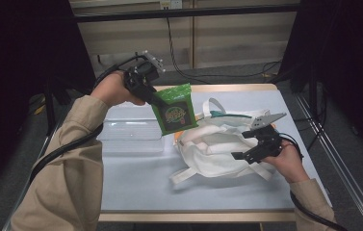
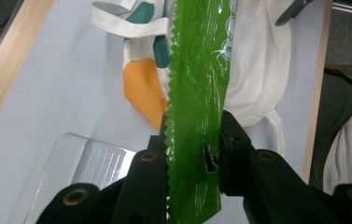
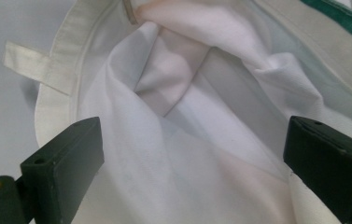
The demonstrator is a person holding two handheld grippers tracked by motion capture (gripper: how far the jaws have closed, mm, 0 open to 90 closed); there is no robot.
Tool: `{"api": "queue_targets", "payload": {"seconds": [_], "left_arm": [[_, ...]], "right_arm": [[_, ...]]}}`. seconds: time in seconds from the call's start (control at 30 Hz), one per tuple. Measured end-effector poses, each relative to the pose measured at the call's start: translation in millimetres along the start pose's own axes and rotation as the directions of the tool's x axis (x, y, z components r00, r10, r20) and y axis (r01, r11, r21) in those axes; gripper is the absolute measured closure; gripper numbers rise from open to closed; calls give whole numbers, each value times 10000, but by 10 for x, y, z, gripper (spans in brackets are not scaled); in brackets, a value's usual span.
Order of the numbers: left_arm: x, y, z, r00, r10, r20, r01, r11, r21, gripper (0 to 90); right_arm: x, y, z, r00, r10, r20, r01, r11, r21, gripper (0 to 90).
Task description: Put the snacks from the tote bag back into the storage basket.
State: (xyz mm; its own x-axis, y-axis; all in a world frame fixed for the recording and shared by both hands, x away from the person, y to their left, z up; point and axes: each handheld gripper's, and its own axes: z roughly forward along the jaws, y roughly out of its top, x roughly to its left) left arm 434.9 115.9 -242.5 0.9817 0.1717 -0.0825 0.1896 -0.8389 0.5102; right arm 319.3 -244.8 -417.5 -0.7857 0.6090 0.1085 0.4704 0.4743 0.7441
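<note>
High view: the left gripper [image 1: 156, 97] is raised above the far left part of the table [image 1: 136, 187], clamped on the top edge of a green snack packet [image 1: 174, 109] that hangs tilted over the far rim of a white cloth tote bag [image 1: 217, 149]. The bag lies right of centre, its mouth gaping toward the packet, one handle [image 1: 215, 107] looped toward the far edge and another strap [image 1: 184, 175] trailing toward the near edge. The right gripper [image 1: 249, 144] sits at the bag's right side, jaws spread wide apart with cloth between them; whether the pads press on the fabric I cannot tell. A clear plastic lidded box [image 1: 130, 135] rests left of the bag, just beside it, under the packet's near corner. In the left gripper view the packet's serrated edge [image 2: 170, 93] runs straight up between the two black jaws, which pinch it from both sides. The near half of the tabletop gives bare room in front of the bag; the right edge lies close to the right hand [image 1: 289, 161].
</note>
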Motion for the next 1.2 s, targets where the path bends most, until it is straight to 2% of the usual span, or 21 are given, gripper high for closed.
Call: {"api": "queue_targets", "payload": {"seconds": [0.03, 0.2, 0.27, 0.33, 0.67, 0.77, 0.8, 0.87, 0.93, 1.07, 1.13, 1.2], "left_arm": [[12, -13, -19, 10000, 75, -51, -74, 9999, 68, 754], [64, -80, -98, 9997, -155, -174, 156, 9999, 30, 754], [92, -101, -127, 9998, -15, -183, 20, 9997, 240, 754], [110, -130, -141, 9997, -129, -220, 136, 9994, 315, 754], [190, -267, -184, 9993, 14, -362, 2, 9990, 447, 751], [209, -283, -197, 9989, 186, -432, -167, 9988, 452, 752], [208, -290, -194, 9990, 58, -449, -41, 9993, 377, 751], [225, -292, -214, 9981, 255, -562, -226, 9984, 519, 752], [224, -301, -216, 9986, 181, -494, -156, 9986, 514, 752], [253, -329, -234, 9984, 332, -466, -301, 9974, 658, 752], [255, -345, -240, 9984, 234, -522, -203, 9980, 591, 751], [268, -359, -254, 9981, 382, -489, -349, 9972, 654, 751]], "right_arm": [[4, -6, 6, 10000, -40, 24, 40, 9999, 111, 44], [-5, -4, 29, 10000, -23, -13, 23, 9998, 180, 44], [-11, 4, 22, 10000, 42, 48, -43, 9999, 127, 44], [-7, 14, 12, 10000, -6, 48, 5, 10000, 74, 45], [22, 17, 58, 10000, -49, -51, 50, 9998, 179, 45], [28, 20, 67, 9999, -71, -99, 73, 9998, 203, 45], [28, 21, 69, 9999, -83, -101, 85, 9997, 212, 45], [31, 23, 70, 9999, -88, -104, 90, 9997, 210, 45], [32, 25, 66, 9999, -107, -63, 109, 9998, 195, 45], [30, 28, 56, 9999, -105, -90, 107, 9998, 147, 45], [33, 29, 57, 9999, -113, -54, 114, 9998, 147, 45], [35, 29, 58, 9999, -106, -60, 107, 9998, 157, 45]]}}
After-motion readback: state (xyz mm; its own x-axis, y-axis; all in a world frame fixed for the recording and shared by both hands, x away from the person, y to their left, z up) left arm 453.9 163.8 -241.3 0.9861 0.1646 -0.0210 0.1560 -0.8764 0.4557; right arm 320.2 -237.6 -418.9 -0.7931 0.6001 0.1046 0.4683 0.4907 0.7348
